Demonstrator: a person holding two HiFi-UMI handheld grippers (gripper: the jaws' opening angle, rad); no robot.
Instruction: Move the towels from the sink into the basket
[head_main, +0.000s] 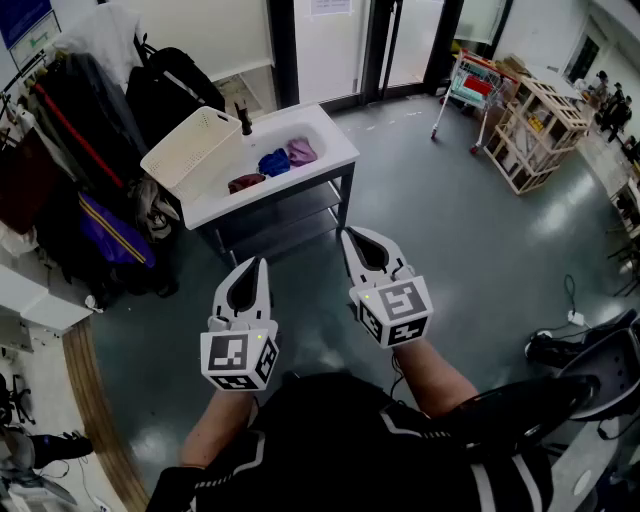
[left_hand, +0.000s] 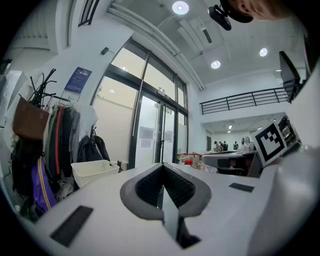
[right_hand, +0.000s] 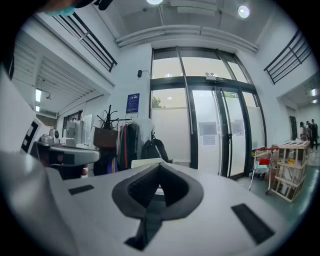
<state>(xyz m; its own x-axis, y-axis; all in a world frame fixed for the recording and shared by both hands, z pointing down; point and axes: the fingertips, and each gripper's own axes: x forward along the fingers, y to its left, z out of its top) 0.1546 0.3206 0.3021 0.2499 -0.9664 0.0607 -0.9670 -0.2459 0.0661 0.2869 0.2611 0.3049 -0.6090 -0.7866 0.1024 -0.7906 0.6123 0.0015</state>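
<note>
A white sink table stands across the grey floor, well ahead of me. In its basin lie three towels: a blue one, a pink one and a dark red one. A white perforated basket sits tilted on the table's left end, and it also shows as the basket in the left gripper view. My left gripper and right gripper are held side by side close to my body, far short of the table. Both are shut and hold nothing.
A rack of coats and bags crowds the left wall beside the table. Glass doors lie behind it. A shopping cart and a wooden crate stand at the far right, a dark chair at my right.
</note>
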